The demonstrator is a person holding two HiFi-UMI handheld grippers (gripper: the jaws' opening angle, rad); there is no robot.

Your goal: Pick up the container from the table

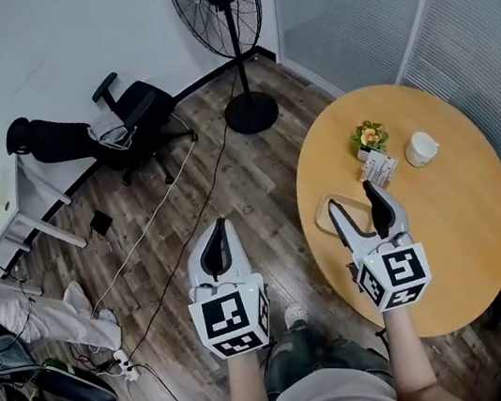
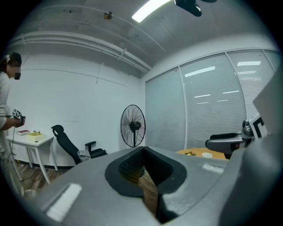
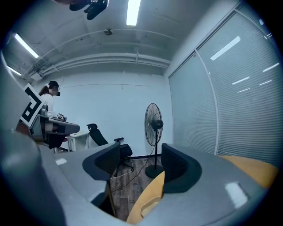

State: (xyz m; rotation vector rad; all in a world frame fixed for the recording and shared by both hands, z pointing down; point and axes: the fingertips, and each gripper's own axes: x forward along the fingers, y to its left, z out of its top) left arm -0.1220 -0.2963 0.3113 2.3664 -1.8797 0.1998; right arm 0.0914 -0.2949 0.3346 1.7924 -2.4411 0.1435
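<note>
The container (image 1: 356,216) is a shallow tan tray lying near the left edge of the round wooden table (image 1: 456,236). My right gripper (image 1: 355,200) hovers just above it, open, with one finger on each side of the tray and nothing held. In the right gripper view the container (image 3: 148,207) shows low down, below the open right gripper (image 3: 140,161). My left gripper (image 1: 217,237) hangs over the wooden floor left of the table, shut and empty. In the left gripper view the left gripper (image 2: 142,165) has its pads meeting.
On the table beyond the tray stand a small flower pot (image 1: 369,137), a patterned card box (image 1: 378,167) and a white cup (image 1: 421,148). A standing fan (image 1: 217,0), an office chair (image 1: 123,121), a white desk (image 1: 4,203), floor cables (image 1: 154,220) and a seated person (image 1: 3,312) lie to the left.
</note>
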